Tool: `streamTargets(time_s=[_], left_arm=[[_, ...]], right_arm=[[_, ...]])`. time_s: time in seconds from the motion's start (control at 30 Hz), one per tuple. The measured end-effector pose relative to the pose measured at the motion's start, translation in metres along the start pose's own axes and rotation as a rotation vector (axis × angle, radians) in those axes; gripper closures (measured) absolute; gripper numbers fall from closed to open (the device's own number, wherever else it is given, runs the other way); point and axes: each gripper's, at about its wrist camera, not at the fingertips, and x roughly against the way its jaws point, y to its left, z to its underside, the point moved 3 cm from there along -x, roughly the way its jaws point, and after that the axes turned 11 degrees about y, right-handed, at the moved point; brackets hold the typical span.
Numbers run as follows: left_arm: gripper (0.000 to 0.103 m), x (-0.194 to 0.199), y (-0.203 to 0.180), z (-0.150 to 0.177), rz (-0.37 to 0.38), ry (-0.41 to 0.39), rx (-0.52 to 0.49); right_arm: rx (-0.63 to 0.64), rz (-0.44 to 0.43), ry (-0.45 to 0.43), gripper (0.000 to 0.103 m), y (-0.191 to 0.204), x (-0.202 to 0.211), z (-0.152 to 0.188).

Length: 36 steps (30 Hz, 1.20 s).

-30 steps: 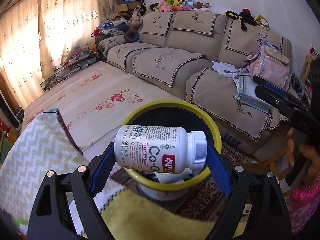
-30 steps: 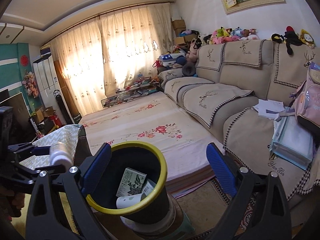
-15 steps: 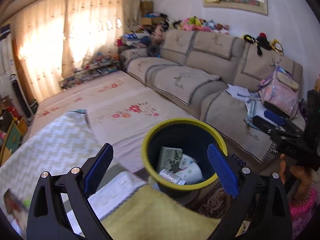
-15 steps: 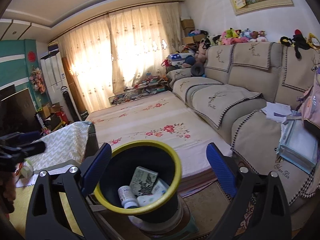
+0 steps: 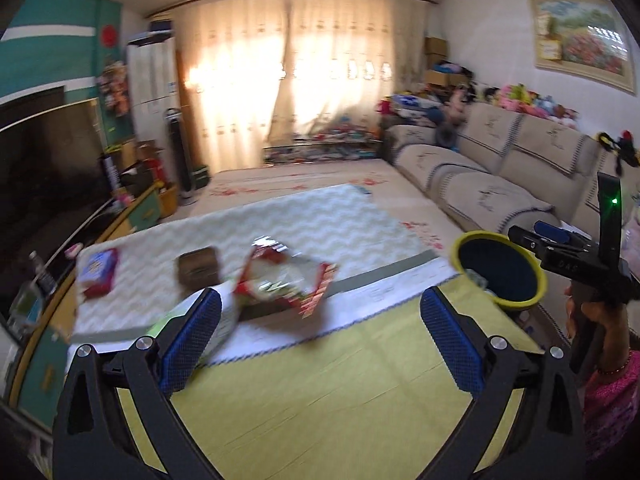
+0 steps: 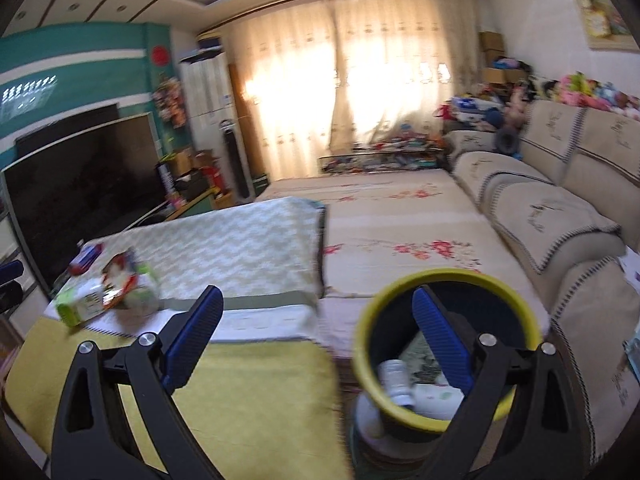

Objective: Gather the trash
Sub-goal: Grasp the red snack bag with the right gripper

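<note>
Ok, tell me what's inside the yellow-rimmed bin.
In the right wrist view, the bin holds a white pill bottle, a patterned carton and something white. The right gripper's finger covers part; anything underneath is hidden.

Near part of desk (image 5: pixel 328 392), yellow cloth: bare, open passage for left tool (image 5: pixel 320 344), jaws opening, nothing between them. Farther on, red snack bag (image 5: pixel 284 280) lies across the middle; green-white packet (image 6: pixel 80 304) just left of it, touching or overlapping. Brown box (image 5: pixel 199 270) and red-blue packet (image 5: pixel 98 272) farther left, gaps between them. Bin (image 6: pixel 448 344) stands off the desk's right edge, mouth unobstructed above. Right tool (image 6: pixel 318 340) gapes wide, its right finger over the bin rim.
</note>
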Motion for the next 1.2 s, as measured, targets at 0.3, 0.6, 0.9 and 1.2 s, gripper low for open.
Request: streamTargets(time_s=[0.3, 0.6, 0.9, 1.2], left_arm=[[0.005, 0.032, 0.082, 0.046, -0.065, -0.019, 0.147], [0.005, 0.039, 0.101, 0.058, -0.051, -0.027, 0.202], [0.005, 0.032, 0.102, 0.063, -0.033, -0.008, 0.222], [0.005, 0.028, 0.098, 0.062, -0.032, -0.004, 0.218]], right_arm=[[0.283, -0.21, 0.063, 0.012, 0.137, -0.033, -0.019], [0.528, -0.204, 0.192, 0.012, 0.218, -0.087, -0.023], [0.571, -0.167, 0.266, 0.021, 0.232, -0.123, -0.019], [0.555, -0.175, 0.279, 0.05, 0.235, -0.129, -0.017]])
